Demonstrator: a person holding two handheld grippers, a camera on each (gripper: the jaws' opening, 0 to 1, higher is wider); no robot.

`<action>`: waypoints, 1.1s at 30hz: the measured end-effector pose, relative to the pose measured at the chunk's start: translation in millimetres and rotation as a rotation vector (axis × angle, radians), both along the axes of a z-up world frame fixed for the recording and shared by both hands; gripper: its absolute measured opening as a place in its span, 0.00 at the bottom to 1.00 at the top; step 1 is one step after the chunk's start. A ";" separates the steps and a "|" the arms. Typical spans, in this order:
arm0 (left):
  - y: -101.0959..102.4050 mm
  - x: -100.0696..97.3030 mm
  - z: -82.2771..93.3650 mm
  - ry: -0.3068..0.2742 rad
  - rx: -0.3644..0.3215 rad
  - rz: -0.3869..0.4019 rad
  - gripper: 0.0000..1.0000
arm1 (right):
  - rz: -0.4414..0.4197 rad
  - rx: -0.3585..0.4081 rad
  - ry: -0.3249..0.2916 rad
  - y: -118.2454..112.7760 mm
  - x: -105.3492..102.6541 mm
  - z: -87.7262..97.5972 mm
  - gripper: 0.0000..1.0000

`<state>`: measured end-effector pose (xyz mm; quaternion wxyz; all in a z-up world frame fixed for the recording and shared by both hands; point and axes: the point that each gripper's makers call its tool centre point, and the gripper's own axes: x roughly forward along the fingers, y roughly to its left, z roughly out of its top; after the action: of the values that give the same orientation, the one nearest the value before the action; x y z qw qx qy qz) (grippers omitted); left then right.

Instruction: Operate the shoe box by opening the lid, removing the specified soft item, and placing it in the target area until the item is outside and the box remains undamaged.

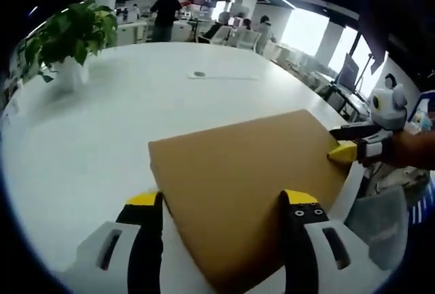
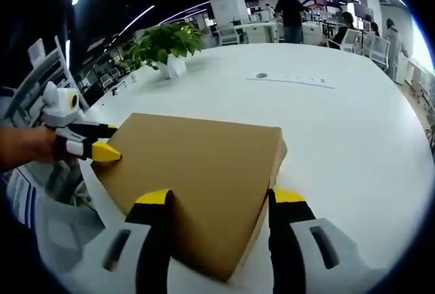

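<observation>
Looking along the left gripper (image 1: 224, 206) in the left gripper view, the two yellow-tipped jaws stand wide apart, astride the near corner of the brown cardboard shoe box (image 1: 245, 178); the view cannot settle whether either jaw touches the box. The lid is on and shut, and the box lies flat on the white table (image 1: 122, 104). At the right edge, the right gripper (image 1: 343, 150) comes in level, held by a person's hand (image 1: 411, 148), its yellow tip at the box's far right corner. A potted plant (image 1: 68, 39) stands at the table's far left, and a small round grommet (image 1: 198, 74) sits in the tabletop beyond the box. Behind lies an open office with strip ceiling lights, bright windows and people at desks (image 1: 231, 29).

In the right gripper view, the right gripper (image 2: 221, 206) holds its jaws wide apart as well, straddling the box's near corner (image 2: 204, 178); contact cannot be judged here either. The left gripper (image 2: 102, 150) enters from the left, gripped by a hand (image 2: 27, 146), with its yellow tip against the box's left corner. The potted plant (image 2: 166, 46) stands beyond the box, the grommet (image 2: 262, 75) further right, and office chairs (image 2: 370, 43) line the table's far side.
</observation>
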<state>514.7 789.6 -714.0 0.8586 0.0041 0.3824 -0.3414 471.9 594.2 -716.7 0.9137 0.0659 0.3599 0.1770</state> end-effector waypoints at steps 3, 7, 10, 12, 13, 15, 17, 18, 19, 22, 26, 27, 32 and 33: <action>1.4 -5.2 -0.1 -0.005 -0.002 -0.004 0.72 | -0.009 0.003 -0.001 2.2 -7.7 -0.3 0.53; 3.4 -11.3 -0.4 -0.004 -0.001 -0.013 0.72 | -0.030 0.012 0.004 4.3 -16.9 0.0 0.52; 4.8 -14.5 -0.7 -0.005 -0.001 -0.016 0.73 | -0.036 0.016 0.002 6.2 -21.5 0.2 0.52; 5.9 -13.7 -0.9 -0.007 -0.003 -0.016 0.73 | -0.036 0.015 -0.003 6.4 -22.0 0.2 0.52; 5.8 -13.5 -0.8 -0.009 -0.004 -0.016 0.73 | -0.037 0.015 -0.006 6.0 -21.4 0.2 0.52; 5.7 -12.8 -0.9 -0.007 -0.005 -0.014 0.73 | -0.040 0.015 -0.006 4.8 -19.7 0.1 0.52; 8.4 -10.2 -0.5 -0.001 -0.007 -0.002 0.71 | -0.044 0.021 -0.003 2.2 -17.7 -0.8 0.52; 10.4 -9.0 -0.2 0.002 -0.010 0.009 0.70 | -0.044 0.022 -0.003 1.3 -18.0 -0.4 0.52; 12.2 -8.1 0.7 0.006 -0.021 0.017 0.69 | -0.042 0.021 -0.006 -0.2 -18.5 0.3 0.51; 18.2 -3.8 7.8 -0.018 -0.048 0.030 0.67 | -0.021 0.039 -0.036 -0.9 -18.9 7.8 0.50; 31.4 -3.4 20.7 -0.066 -0.063 0.053 0.68 | 0.003 0.011 -0.066 -7.3 -21.1 16.8 0.51; 33.9 -5.3 23.8 -0.070 -0.072 0.052 0.68 | 0.003 0.010 -0.072 -9.3 -21.6 18.8 0.52; 47.7 -28.3 32.8 -0.126 -0.077 -0.012 0.64 | 0.051 -0.013 -0.104 -11.9 -32.4 26.2 0.53; 47.3 -35.9 32.6 -0.122 -0.079 -0.036 0.62 | 0.065 -0.015 -0.104 -10.8 -36.1 26.2 0.53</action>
<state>478.8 836.9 -681.4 0.8735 -0.0023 0.3154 -0.3709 435.8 583.4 -690.6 0.9255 0.0380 0.3150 0.2070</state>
